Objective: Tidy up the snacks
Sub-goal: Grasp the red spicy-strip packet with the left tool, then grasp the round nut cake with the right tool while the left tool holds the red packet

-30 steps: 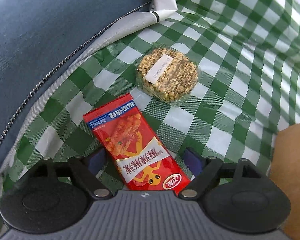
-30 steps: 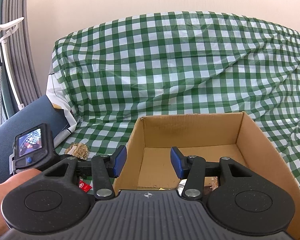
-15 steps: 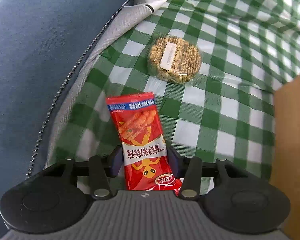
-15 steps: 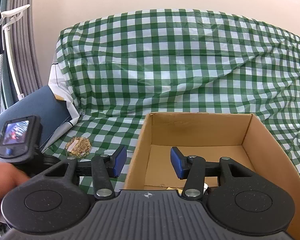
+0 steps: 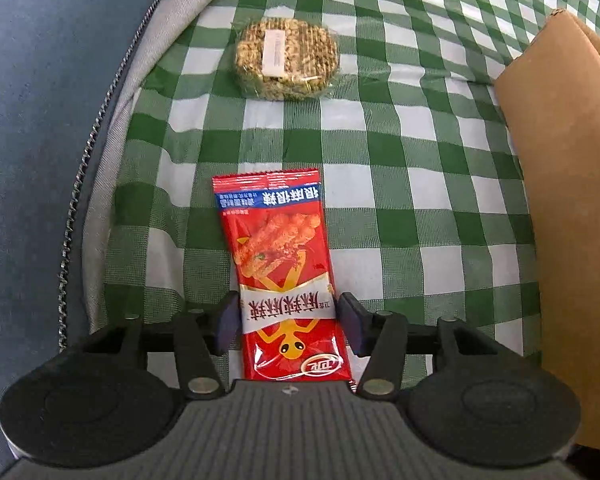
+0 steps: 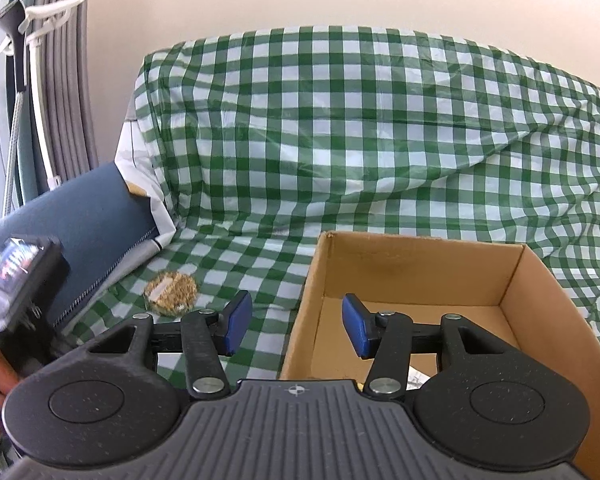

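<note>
- Checked cloth [image 5: 420, 160], green and white and rumpled, covers the seat and its backrest; all the snacks lie on it.
- Nearest, the left gripper [image 5: 286, 316] points steeply down over the red snack packet [image 5: 276, 248], which lies flat, lengthwise, near the seat's front edge. Its jaws have just been opening a little; the packet's lower half sits between them, and the pads stand just beside its long edges without visibly pressing. I read that as released.
- To do this pick well, I judge the jaws should close squarely across the packet's narrow width, low enough to catch the film and not the cloth. The wrapper is slick and thin, so a light pinch may let it slide or buckle.
- Just right of it, the cardboard box [image 5: 572, 200] stands open-topped on the cloth, its near wall in the way of a straight sideways carry. The packet would have to rise over the rim.
- The right gripper [image 6: 296, 320] hangs empty and unclenched above the box's left wall, close to where the packet would come in. It may need to give way.
- Something pale lies in the box's near corner; I cannot tell what.
- Left of the packet, a blue cushion [image 5: 40, 120] with a zip [image 5: 96, 128] bounds the seat's left edge.
- Farther back, well apart from the packet, a round grain cake [image 5: 286, 58] in clear wrap waits untouched.
- Beyond, the cloth climbs the backrest to a plain wall, with grey curtains [image 6: 64, 80] at the far left.
</note>
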Demonstrator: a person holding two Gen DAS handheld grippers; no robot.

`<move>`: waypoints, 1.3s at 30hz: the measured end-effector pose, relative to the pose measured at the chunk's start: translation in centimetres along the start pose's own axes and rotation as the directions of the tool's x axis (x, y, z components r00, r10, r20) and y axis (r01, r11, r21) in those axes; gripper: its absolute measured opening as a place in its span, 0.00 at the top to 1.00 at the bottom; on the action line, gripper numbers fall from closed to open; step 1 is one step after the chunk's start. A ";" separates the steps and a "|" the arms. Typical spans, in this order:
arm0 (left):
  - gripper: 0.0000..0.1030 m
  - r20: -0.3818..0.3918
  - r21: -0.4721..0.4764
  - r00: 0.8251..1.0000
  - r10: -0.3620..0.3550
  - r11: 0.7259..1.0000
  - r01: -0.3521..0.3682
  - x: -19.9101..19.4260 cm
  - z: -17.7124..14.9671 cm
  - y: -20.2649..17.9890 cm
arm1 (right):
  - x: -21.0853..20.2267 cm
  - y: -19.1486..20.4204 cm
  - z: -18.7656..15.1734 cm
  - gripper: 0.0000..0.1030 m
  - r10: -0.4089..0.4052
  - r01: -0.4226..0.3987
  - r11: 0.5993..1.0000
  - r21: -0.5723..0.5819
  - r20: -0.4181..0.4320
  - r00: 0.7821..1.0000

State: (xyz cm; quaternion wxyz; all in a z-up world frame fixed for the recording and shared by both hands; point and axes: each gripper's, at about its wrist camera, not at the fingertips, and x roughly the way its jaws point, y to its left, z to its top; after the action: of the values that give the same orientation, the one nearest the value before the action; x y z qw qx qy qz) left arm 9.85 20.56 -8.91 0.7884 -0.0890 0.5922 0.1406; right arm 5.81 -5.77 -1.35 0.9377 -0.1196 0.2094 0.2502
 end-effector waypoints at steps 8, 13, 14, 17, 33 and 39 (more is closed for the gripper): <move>0.50 0.035 -0.015 0.999 -0.033 0.999 0.034 -0.1 0.5 0.6 | 0.8 -0.5 0.5 0.43 0.008 -0.007 0.999 0.042 -0.020 1.000; 0.50 0.004 -0.196 0.994 -0.110 0.975 0.109 0.0 0.3 2.4 | 2.1 0.7 1.6 0.42 0.025 -0.023 0.999 0.032 -0.056 0.998; 0.50 0.003 -0.229 0.993 -0.120 0.966 0.118 0.0 0.2 2.6 | 2.5 1.1 2.1 0.42 0.028 -0.027 0.999 0.021 -0.058 0.998; 0.50 0.008 -0.315 0.992 -0.125 0.941 0.121 -0.1 0.2 3.5 | 4.5 2.4 4.2 0.40 0.042 -0.041 0.999 0.022 -0.066 0.997; 0.50 0.006 -0.475 0.988 -0.157 0.869 0.141 -0.4 -0.7 5.5 | 24.0 13.9 5.9 0.04 0.155 -0.158 0.987 0.026 -0.422 0.894; 0.50 0.002 -0.485 0.986 -0.169 0.862 0.149 -0.3 -0.4 5.8 | 28.4 16.6 4.5 0.01 0.130 -0.175 0.984 -0.041 -0.509 0.851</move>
State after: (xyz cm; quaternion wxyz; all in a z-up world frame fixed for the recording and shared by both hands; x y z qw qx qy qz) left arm 7.49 25.87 -8.60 0.7377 -0.3344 0.5450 0.2167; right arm 21.05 21.67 -12.17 0.8215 -0.2037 0.4450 0.2924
